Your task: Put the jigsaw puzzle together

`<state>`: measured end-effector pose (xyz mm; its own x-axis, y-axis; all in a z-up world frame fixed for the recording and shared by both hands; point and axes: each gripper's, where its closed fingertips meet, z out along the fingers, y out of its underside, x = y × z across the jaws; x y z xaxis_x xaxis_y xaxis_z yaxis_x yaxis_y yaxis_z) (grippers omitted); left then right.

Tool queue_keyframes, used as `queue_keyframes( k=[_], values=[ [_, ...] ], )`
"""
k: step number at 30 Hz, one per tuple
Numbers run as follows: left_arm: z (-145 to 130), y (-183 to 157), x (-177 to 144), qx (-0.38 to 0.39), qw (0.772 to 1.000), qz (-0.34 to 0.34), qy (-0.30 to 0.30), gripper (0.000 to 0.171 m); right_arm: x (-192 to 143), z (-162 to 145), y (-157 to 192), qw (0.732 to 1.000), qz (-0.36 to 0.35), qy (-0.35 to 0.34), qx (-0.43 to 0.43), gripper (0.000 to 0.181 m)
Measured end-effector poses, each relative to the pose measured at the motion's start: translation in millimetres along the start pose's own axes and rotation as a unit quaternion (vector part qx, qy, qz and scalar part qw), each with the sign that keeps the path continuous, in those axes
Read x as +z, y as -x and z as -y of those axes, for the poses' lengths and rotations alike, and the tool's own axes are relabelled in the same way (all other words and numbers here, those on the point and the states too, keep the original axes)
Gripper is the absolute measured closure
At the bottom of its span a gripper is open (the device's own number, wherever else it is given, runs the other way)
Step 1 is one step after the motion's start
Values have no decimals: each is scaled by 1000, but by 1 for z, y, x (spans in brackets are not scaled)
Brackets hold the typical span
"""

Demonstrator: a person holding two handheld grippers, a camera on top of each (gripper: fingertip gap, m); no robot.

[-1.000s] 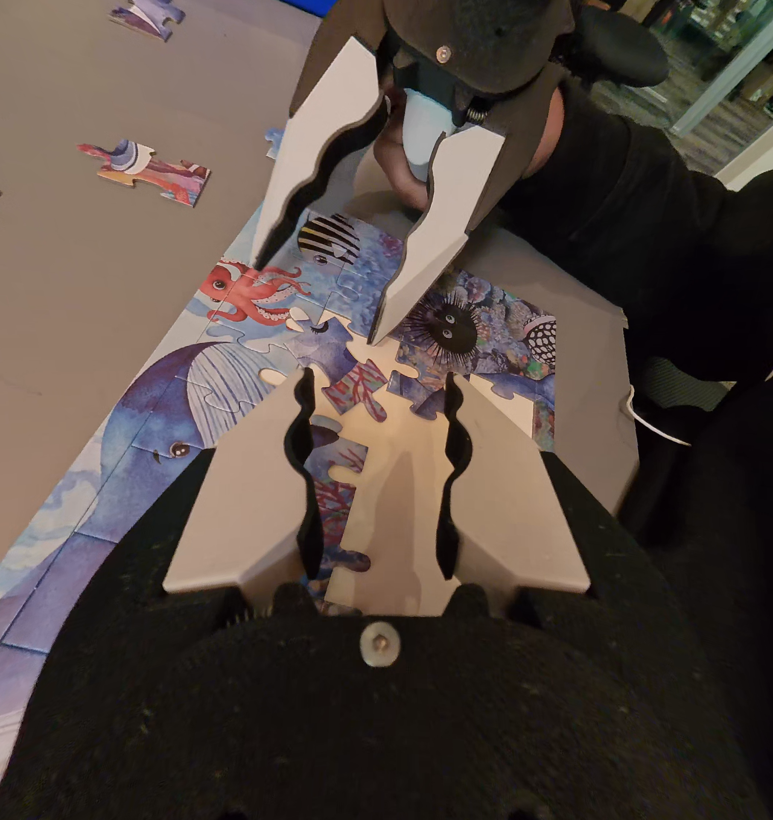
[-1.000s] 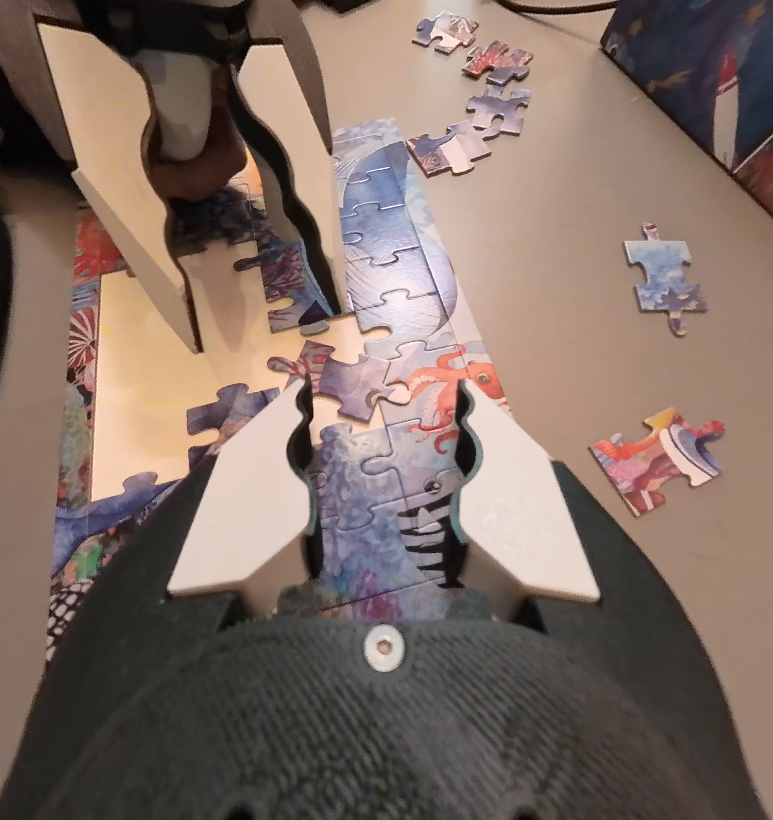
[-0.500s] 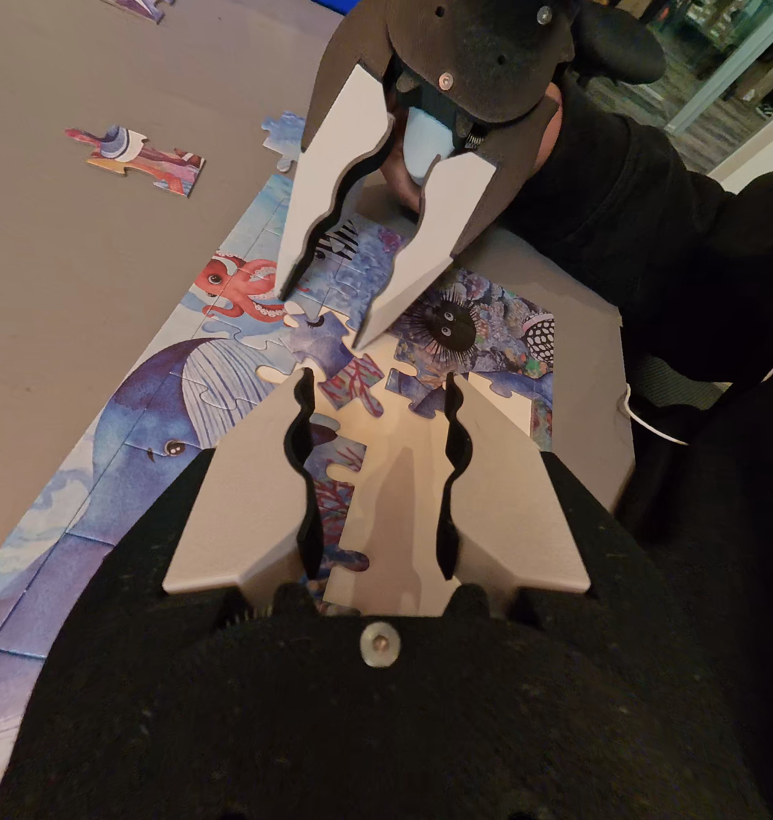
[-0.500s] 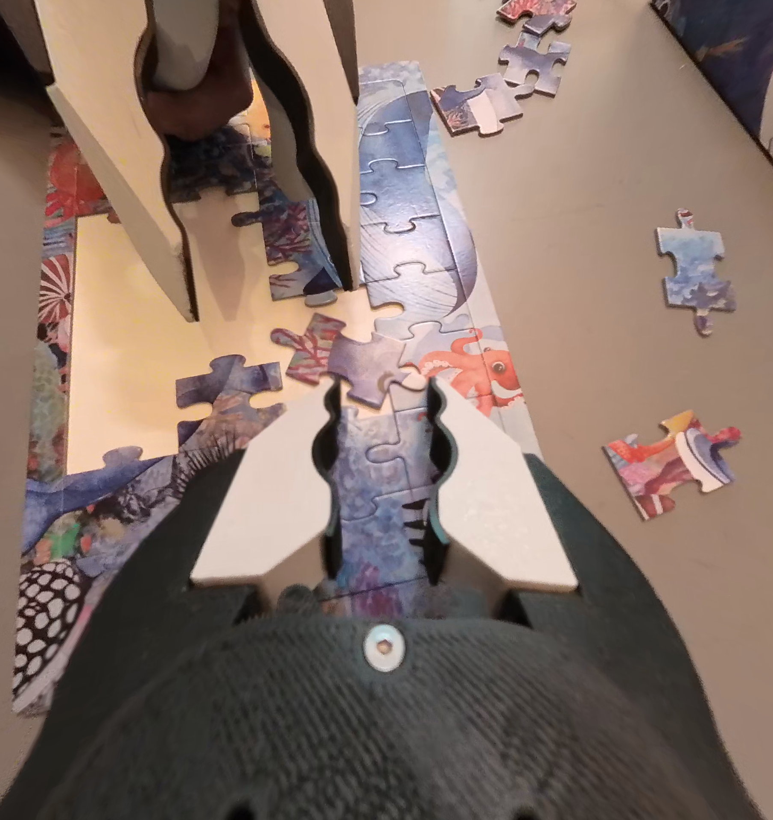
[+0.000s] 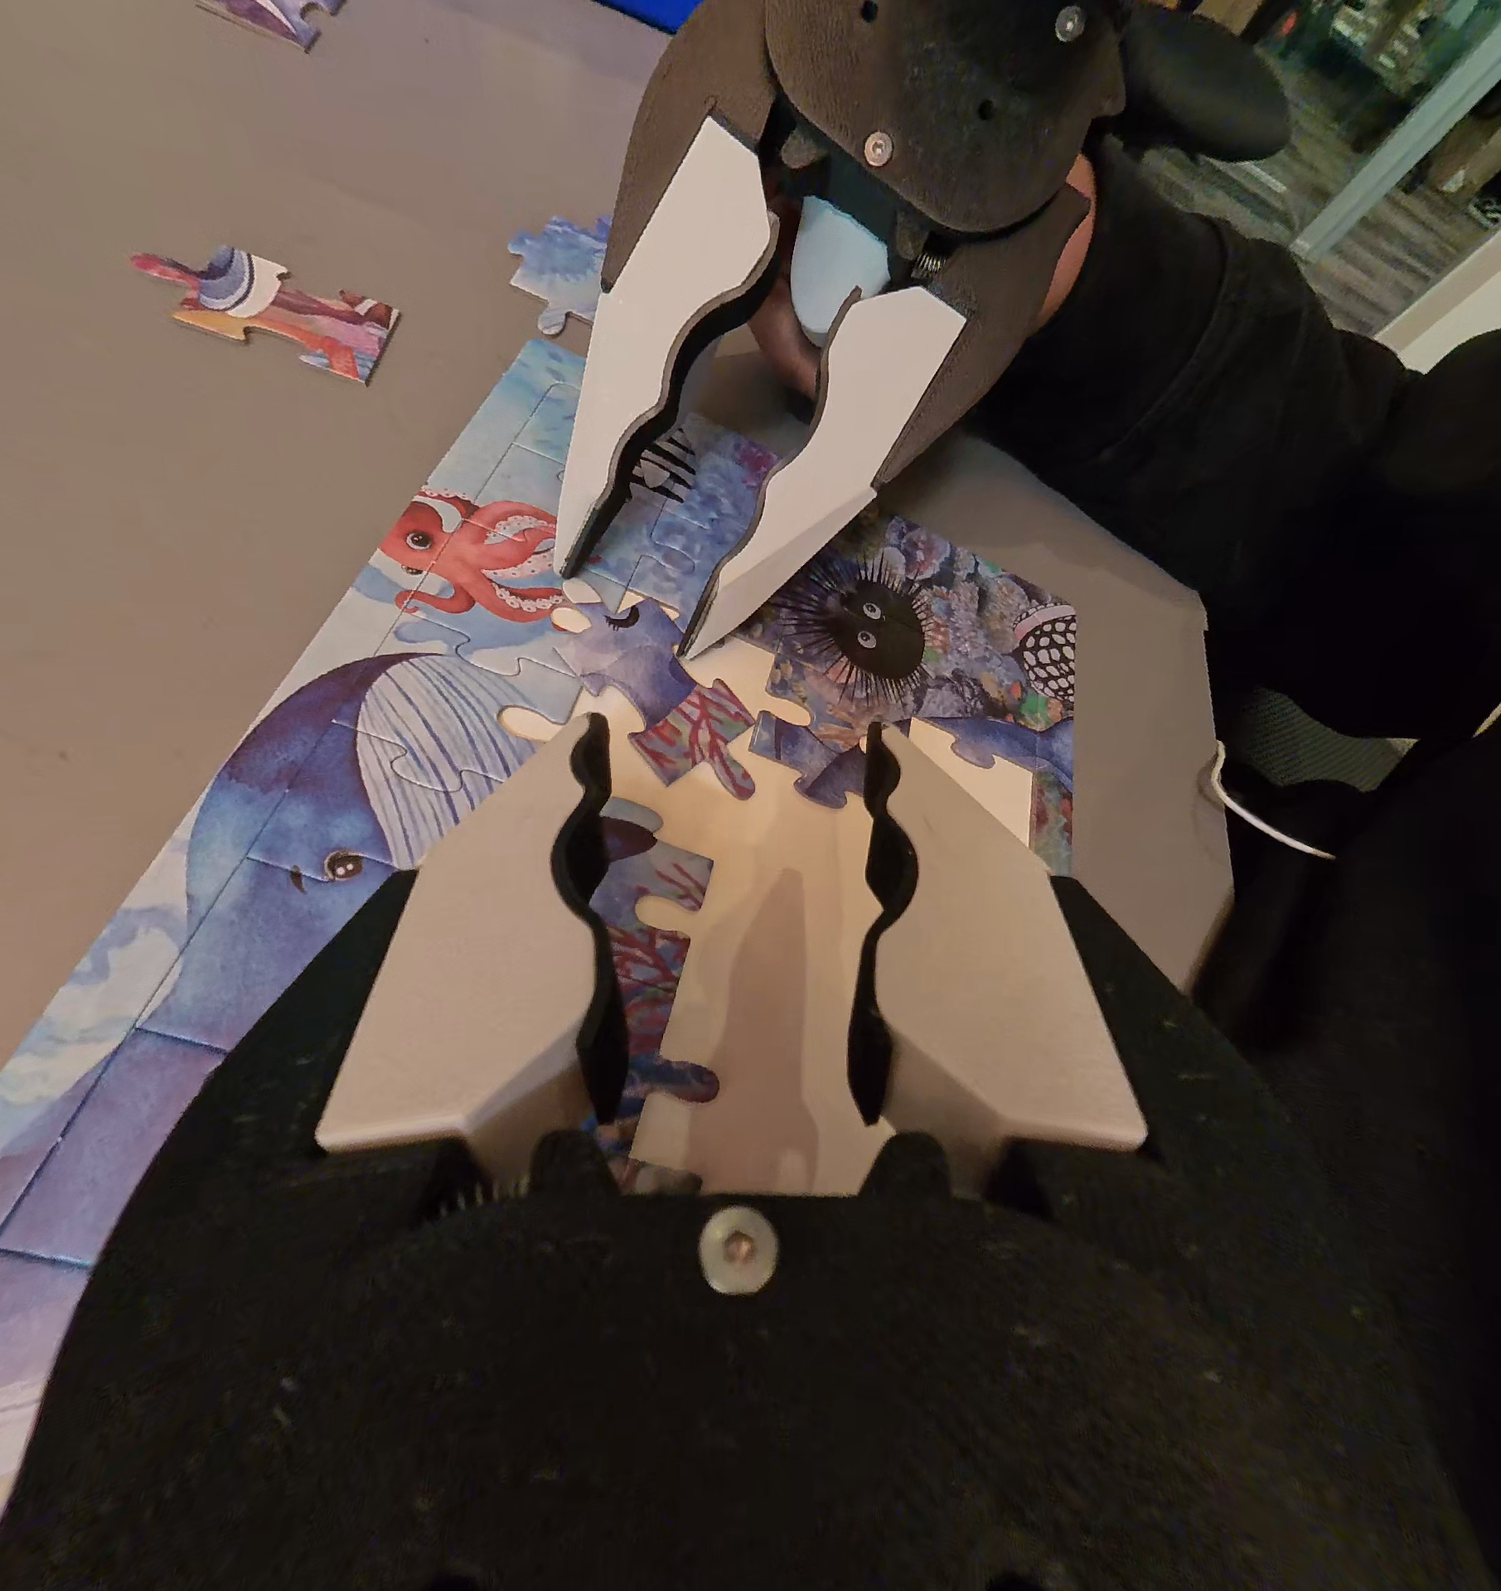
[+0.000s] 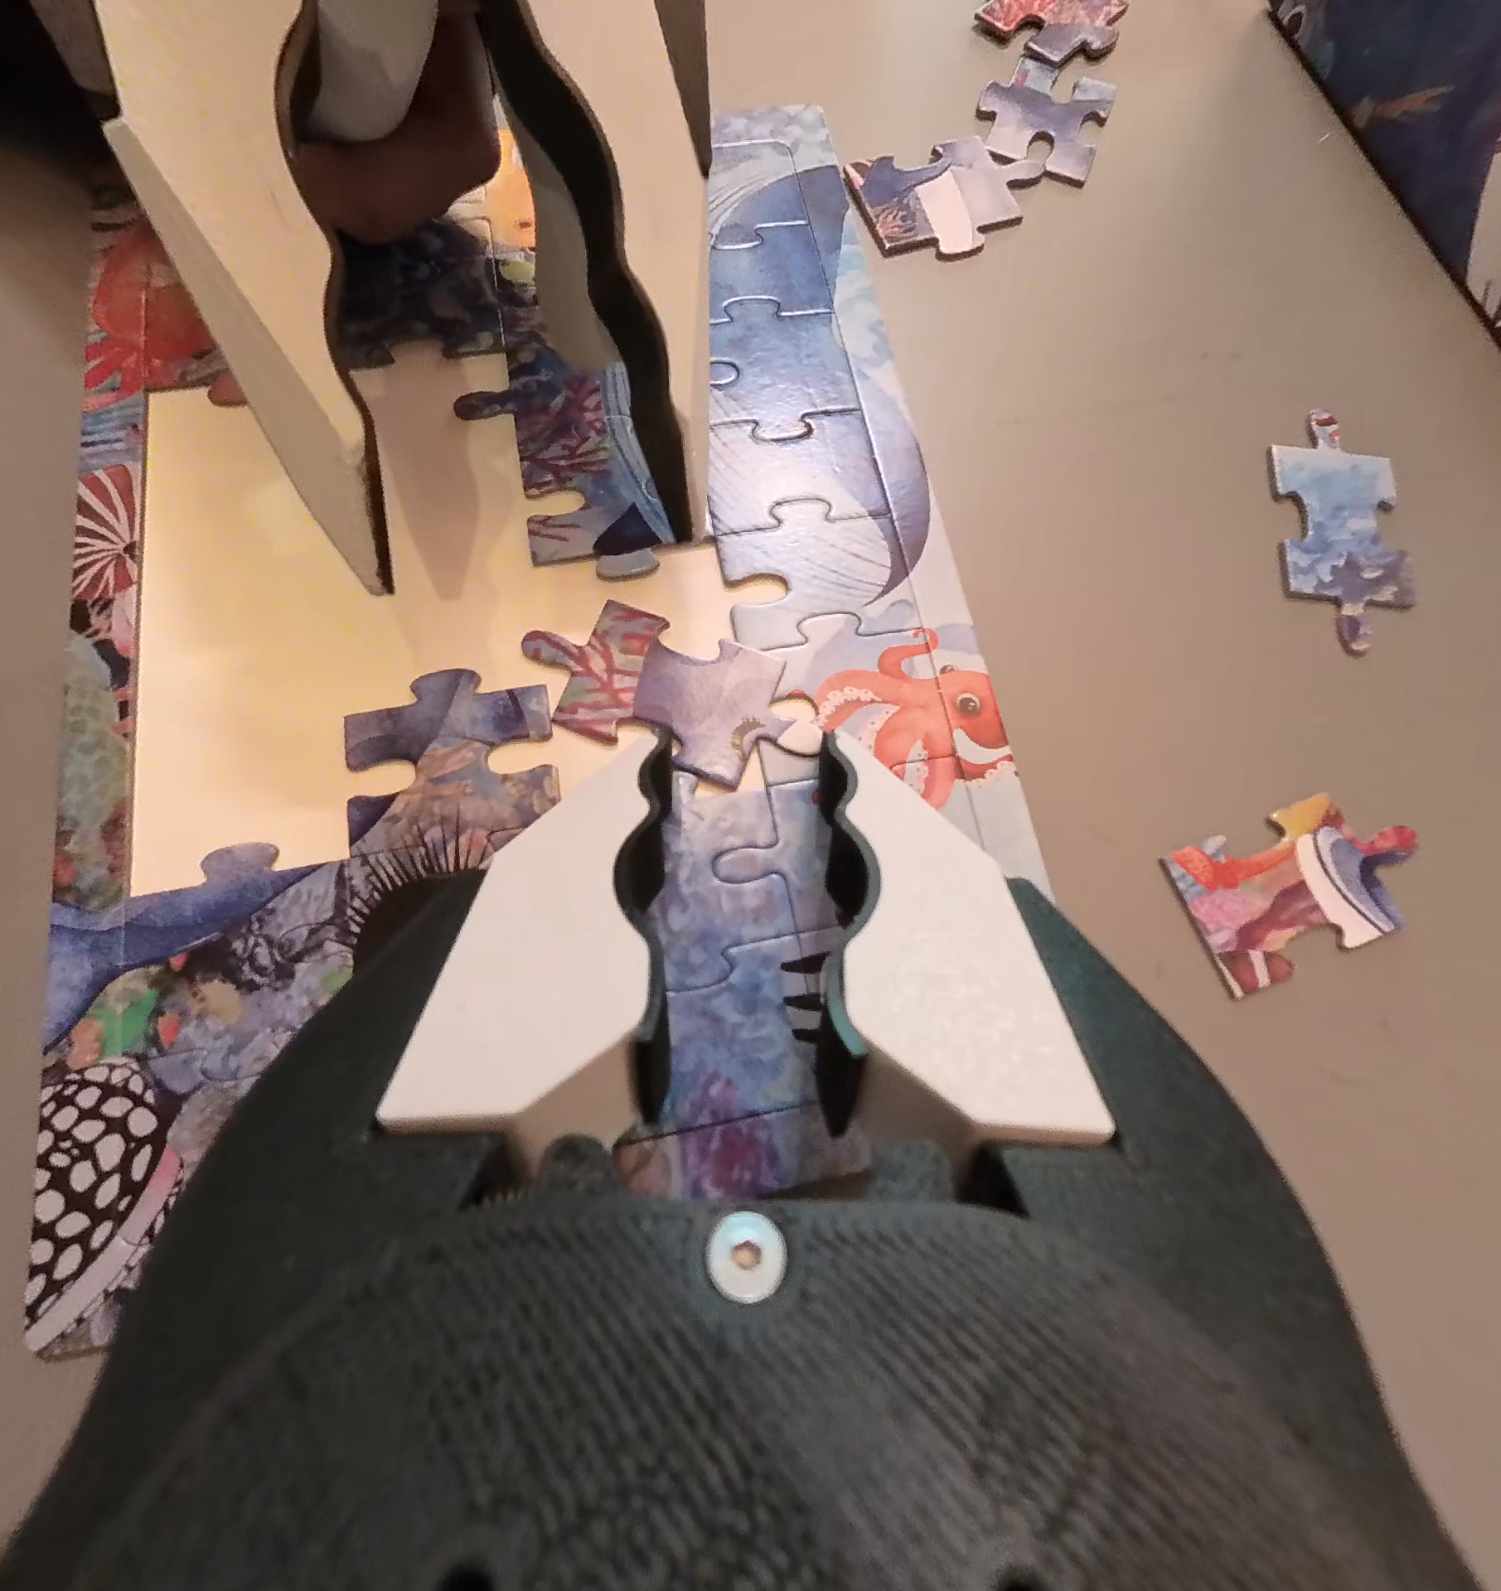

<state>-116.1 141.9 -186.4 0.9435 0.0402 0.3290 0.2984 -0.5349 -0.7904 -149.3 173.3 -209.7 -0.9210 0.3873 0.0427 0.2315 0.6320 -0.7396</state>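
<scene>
The right gripper [image 6: 742,745], jaws narrowed but gripping nothing, nudges a loose purple cardboard jigsaw piece [image 6: 712,702] beside the orange octopus [image 6: 927,710] at the puzzle board's [image 6: 239,654] long edge. The left gripper [image 5: 734,732] hovers wide. Next, I judge: seat its tabs.

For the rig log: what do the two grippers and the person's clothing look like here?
Both the left gripper and the right gripper have pale off-white wedge fingers with black wavy inner pads, on dark textured bodies with one silver screw. The person wears a black sleeve.
</scene>
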Motion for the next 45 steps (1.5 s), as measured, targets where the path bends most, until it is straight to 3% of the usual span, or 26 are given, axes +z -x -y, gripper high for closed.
queue_keyframes(
  k=[7,14,21,31,35,38,41,45],
  values=[
    [2,6,-8,16,1000,5,-8,110,-4,4,-2,1000,-8,-10,-3,153],
    [10,44,-36,2,997,73,-39,115,-6,6,-2,1000,-9,-14,-3,154],
    [14,49,-45,-34,996,54,-69,118,-18,19,3,998,12,-55,5,154],
    [9,1,-16,-41,996,-62,-42,118,-29,37,12,994,40,-105,9,166],
    [4,-3,0,-49,998,-46,-14,134,-33,45,20,990,63,-124,6,171],
    [-2,-10,7,-49,997,-53,13,157,-31,44,21,991,59,-120,0,170],
    [-3,-12,8,-53,997,-56,17,163,-32,45,21,991,59,-120,-2,168],
    [-1,-7,4,-45,998,-40,11,171,-31,52,15,990,31,-140,-7,141]
  ],
)
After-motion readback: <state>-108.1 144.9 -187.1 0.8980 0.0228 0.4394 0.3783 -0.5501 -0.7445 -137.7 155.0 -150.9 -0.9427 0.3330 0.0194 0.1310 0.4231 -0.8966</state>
